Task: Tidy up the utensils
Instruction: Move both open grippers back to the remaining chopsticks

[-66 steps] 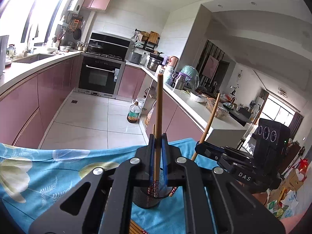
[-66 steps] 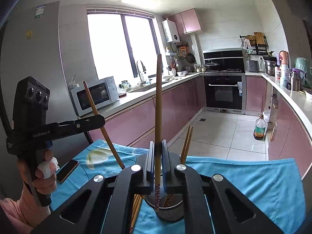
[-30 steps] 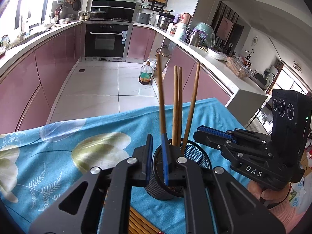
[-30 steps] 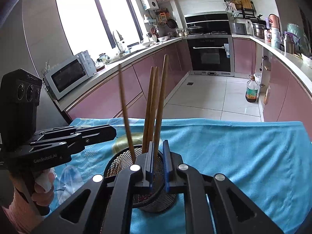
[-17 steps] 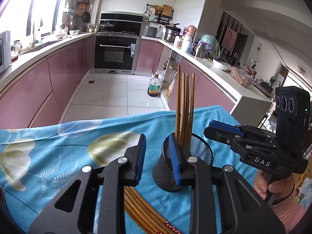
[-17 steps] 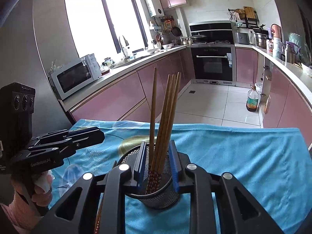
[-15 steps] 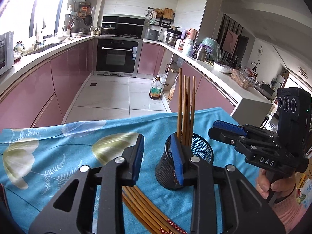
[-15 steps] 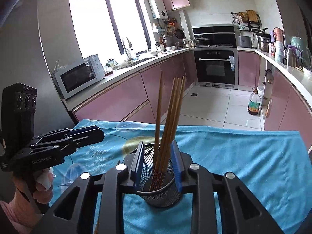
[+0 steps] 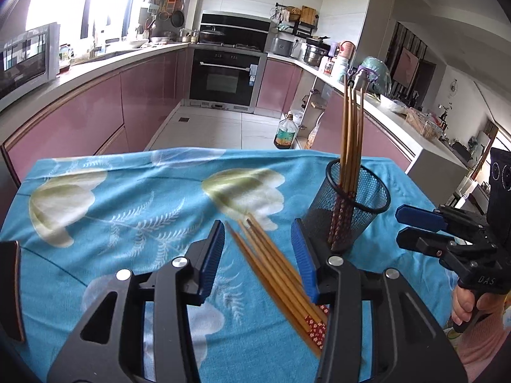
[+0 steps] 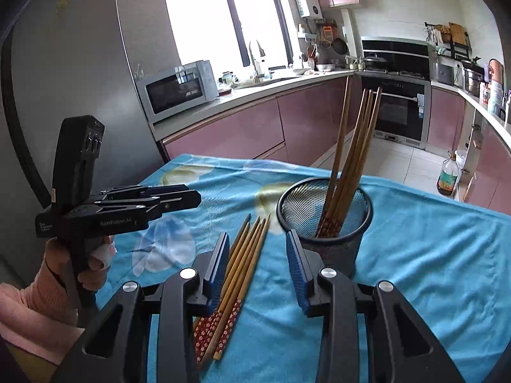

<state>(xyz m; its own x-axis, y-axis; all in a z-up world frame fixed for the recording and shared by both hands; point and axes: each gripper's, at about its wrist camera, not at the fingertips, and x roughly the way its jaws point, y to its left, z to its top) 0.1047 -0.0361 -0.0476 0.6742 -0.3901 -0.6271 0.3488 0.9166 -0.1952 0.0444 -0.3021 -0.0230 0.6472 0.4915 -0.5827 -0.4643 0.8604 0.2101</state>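
Standing in the mesh holder (image 10: 324, 220) are four chopsticks (image 10: 351, 156); loose chopsticks (image 10: 242, 261) remain on the counter (image 10: 431, 255), left gripper (image 9: 258, 255) and right gripper (image 10: 257, 265) fingers just parted, empty.

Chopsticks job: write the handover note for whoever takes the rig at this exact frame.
Left gripper: open, empty, jaws just opened, over the loose chopsticks.
Right gripper: open, empty, jaws just opened, above the same bundle.
Mesh holder: upright on the blue cloth, four chopsticks standing in it.
Done: those four are stowed.
Left: about five chopsticks lie flat beside the holder; pick them up and drop them in.
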